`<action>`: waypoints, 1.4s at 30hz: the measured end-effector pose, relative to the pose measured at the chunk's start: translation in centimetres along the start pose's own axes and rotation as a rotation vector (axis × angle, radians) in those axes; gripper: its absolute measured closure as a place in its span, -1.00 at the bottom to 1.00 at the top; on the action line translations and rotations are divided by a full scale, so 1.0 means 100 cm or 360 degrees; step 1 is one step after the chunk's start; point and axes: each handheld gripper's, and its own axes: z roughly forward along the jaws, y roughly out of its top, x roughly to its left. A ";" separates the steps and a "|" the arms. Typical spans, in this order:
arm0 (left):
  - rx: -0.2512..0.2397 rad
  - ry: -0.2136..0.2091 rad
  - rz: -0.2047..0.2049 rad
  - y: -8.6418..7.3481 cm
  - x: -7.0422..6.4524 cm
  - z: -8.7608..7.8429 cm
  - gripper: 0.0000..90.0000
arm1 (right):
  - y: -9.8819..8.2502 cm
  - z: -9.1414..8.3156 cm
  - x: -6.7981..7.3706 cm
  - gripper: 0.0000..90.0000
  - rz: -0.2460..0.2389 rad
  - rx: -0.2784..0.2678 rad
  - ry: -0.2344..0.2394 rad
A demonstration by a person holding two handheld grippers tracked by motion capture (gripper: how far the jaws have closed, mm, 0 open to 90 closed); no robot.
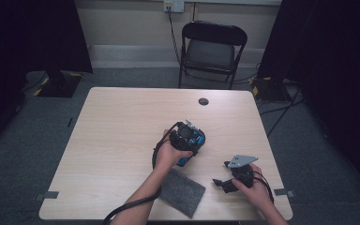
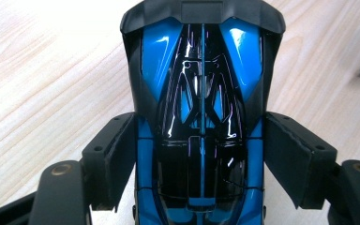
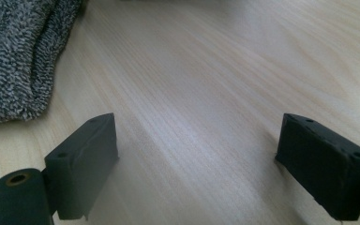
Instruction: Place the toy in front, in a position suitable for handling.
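The left gripper [image 1: 187,140] grasps a toy car [image 2: 201,108], its 2 jaws pressing on the car's sides. In the high view the car is held just above the table [image 1: 122,131], a bit toward 4 o'clock from the middle. The car looks like hard, shiny plastic, blue and black, with smooth curves and thin ribs on top. I think it is light and stiff, but slick, so it could slip if the squeeze is weak. The flat sides near its middle look like the best spot to hold; the thin ribs on top might snap. The right gripper [image 1: 225,182] rests near the table's 5 o'clock corner with its jaws spread wide and nothing between them; its pads [image 3: 86,154] are dull, black and blocky. A cloth [image 1: 182,191] lies flat at 6 o'clock, grey, soft and fuzzy. The table is pale wood with fine lines.
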 end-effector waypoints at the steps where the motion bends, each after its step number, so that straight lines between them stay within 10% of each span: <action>1: 0.0007 0.0004 -0.0014 -0.001 0.000 0.002 -0.37 | 0.000 0.000 0.000 -0.74 0.0000 -0.0001 0.0000; 16: 0.0013 0.0023 -0.0050 -0.007 -0.001 0.026 -0.38 | 0.000 0.000 0.000 -0.74 -0.0001 -0.0001 0.0002; 19: 0.0004 0.0077 -0.0014 -0.002 -0.004 0.029 -0.65 | 0.000 0.000 0.000 -0.74 -0.0001 0.0001 -0.0001; 33: 0.0006 0.0058 -0.0102 0.006 -0.003 0.058 -0.57 | 0.000 0.000 0.000 -0.74 -0.0004 -0.0001 0.0009; 42: 0.0015 0.0081 -0.0089 0.007 -0.004 0.049 -0.43 | 0.000 0.000 0.000 -0.74 -0.0006 -0.0001 0.0007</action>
